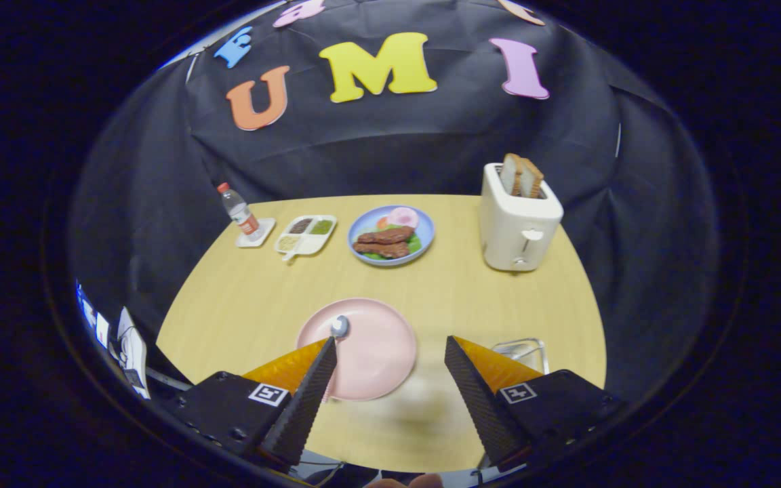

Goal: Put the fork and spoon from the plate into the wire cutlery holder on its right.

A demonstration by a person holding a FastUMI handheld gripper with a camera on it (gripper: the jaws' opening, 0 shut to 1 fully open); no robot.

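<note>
My gripper [390,352] hung wide open and empty above the pink plate [370,356], where the spoon [339,327] lay at eleven o'clock of my fingertips, the wire cutlery holder [521,350] waiting at two

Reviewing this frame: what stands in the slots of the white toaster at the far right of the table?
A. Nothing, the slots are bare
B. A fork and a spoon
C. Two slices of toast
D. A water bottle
C. Two browned slices of toast stick up from the top of the white toaster, far beyond the open gripper, whose fingers hold nothing over the pink plate.
</note>
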